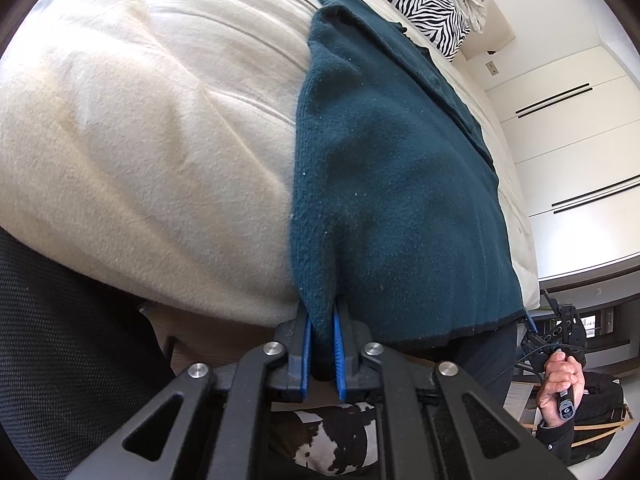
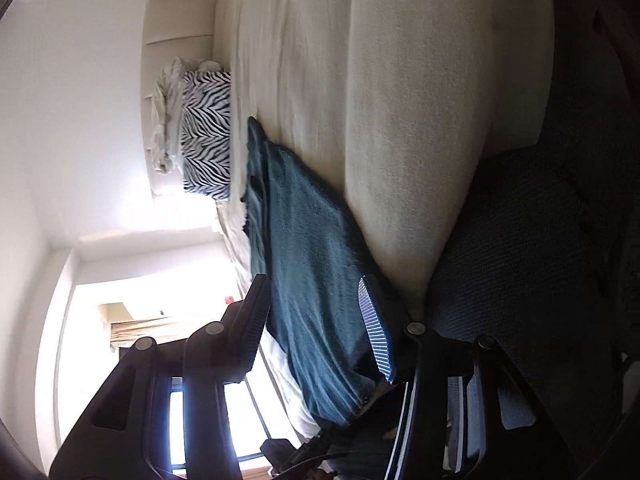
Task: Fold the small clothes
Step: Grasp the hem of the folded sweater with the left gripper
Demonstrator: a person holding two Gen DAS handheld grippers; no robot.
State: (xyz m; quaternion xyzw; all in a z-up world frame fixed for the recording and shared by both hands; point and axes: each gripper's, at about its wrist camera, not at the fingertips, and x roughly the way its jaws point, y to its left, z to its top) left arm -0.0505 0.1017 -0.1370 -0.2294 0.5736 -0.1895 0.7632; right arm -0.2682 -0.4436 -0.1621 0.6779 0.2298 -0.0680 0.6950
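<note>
A dark teal knitted garment (image 1: 400,180) lies spread flat along the cream bed cover (image 1: 160,120), its hem hanging toward me. My left gripper (image 1: 320,312) is shut on the garment's near left corner, and the cloth bunches between the blue pads. At the hem's right corner, a hand (image 1: 560,380) holds my right gripper (image 1: 536,326), one blue fingertip close to the edge. In the right wrist view the right gripper (image 2: 314,284) stands open. The teal garment (image 2: 304,240) stretches away beyond its fingers, and neither pad presses on it.
A zebra-print pillow (image 1: 416,0) and a crumpled white cloth sit at the far end of the bed. White wardrobe doors (image 1: 560,120) stand on the right. Dark mesh fabric (image 1: 60,340) fills the near left. A cowhide rug (image 1: 332,440) covers the floor below.
</note>
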